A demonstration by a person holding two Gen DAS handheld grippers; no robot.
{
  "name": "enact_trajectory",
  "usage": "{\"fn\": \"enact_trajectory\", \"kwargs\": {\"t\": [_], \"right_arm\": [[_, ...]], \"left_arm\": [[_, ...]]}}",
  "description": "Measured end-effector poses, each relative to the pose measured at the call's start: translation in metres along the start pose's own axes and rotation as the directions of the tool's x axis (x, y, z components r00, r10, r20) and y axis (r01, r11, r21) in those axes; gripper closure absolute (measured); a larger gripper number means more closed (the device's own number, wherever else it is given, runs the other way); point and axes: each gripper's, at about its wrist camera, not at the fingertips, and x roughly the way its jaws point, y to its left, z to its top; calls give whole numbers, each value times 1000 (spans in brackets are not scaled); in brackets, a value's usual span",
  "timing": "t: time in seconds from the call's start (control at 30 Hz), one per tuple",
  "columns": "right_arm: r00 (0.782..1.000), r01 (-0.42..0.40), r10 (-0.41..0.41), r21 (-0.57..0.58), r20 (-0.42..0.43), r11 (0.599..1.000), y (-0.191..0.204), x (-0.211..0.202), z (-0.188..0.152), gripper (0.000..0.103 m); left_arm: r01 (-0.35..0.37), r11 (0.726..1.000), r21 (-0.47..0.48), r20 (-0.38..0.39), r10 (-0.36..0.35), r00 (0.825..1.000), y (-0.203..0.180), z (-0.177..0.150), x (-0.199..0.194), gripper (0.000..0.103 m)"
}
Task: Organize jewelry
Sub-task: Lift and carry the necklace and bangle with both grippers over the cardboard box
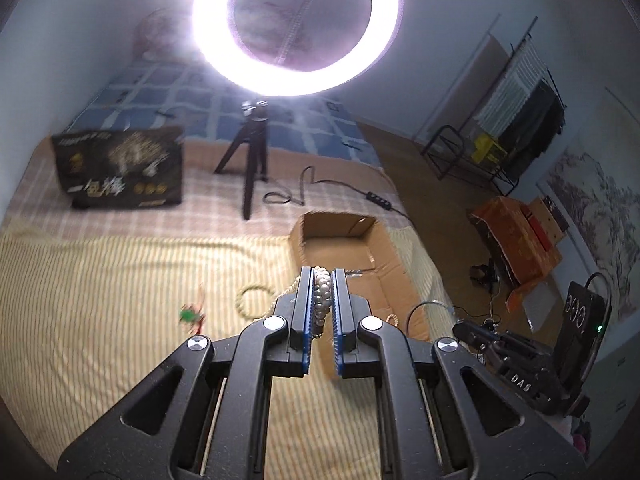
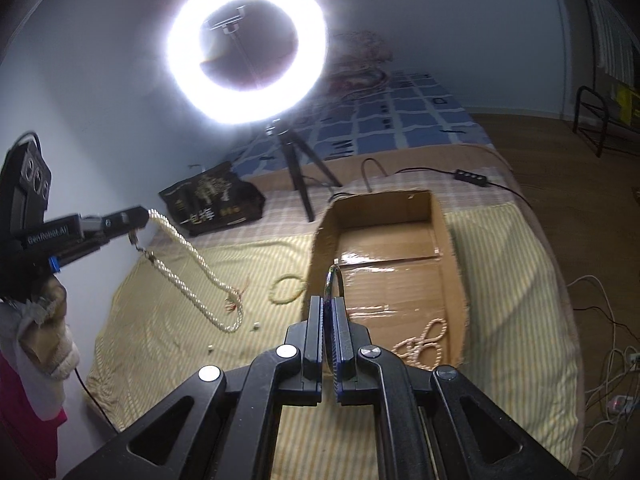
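My left gripper is shut on a white pearl necklace. In the right wrist view that gripper holds the necklace hanging in a long loop over the bed. My right gripper is shut on a thin shiny bangle, above the near left wall of an open cardboard box. A pinkish bead strand lies in the box. A pale bead bracelet lies on the striped cloth left of the box, also in the left wrist view. A green and red trinket lies further left.
A ring light on a black tripod stands behind the box, its cable and switch trailing right. A black printed bag lies at the back left. Small loose bits lie on the cloth. The bed edge drops to the floor on the right.
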Motion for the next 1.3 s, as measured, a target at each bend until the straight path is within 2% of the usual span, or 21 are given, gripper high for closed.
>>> {"fn": "enact_trajectory", "kwargs": {"t": [0.4,0.87,0.97,1.3], "right_arm": [[999,31,-31,41,12,999,-43,10,15,102],[999,40,-38,63,-36,997,-66,48,11,102],[998,44,-41,69,-50,997,-71,56,7,102],[997,52,-47,83,-59,995,-79,64,5,102]], "left_arm": [[50,998,45,-22,-49,999,-48,32,61,97],[35,998,56,-60,-32,998,-56,42,120,97],[35,998,58,-77,-31,997,-55,42,126,97],[58,993,105,-16,-56,998,-75,59,105,97]]}}
